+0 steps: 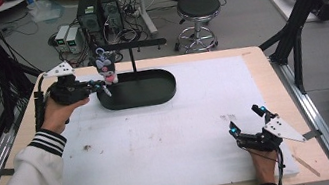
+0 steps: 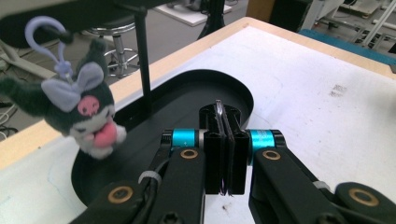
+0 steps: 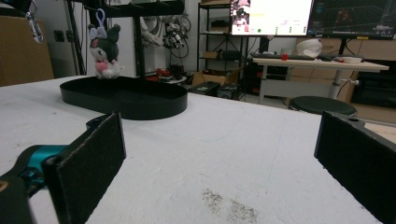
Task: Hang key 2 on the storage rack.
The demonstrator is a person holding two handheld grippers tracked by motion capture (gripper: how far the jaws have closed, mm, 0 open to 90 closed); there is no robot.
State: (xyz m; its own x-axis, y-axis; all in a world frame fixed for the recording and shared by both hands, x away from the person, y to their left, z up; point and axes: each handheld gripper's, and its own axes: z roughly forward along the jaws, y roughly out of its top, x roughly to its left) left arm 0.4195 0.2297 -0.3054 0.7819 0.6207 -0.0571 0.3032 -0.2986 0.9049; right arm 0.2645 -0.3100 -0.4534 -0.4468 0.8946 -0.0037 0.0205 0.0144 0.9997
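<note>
right gripper (image 1: 248,120): jaws wide apart, empty, near right corner of table (image 1: 272,79) | left gripper (image 1: 100,87): jaws closed on nothing (far left corner) | plush keychain (image 1: 106,67): hangs from stand (image 1: 131,52), just beyond left gripper, long axis upright, over tray (image 1: 152,94)

even, soft indoor light, faint shadows on the table; pictures slightly grainy, near tongs blurred, no glare.
</note>
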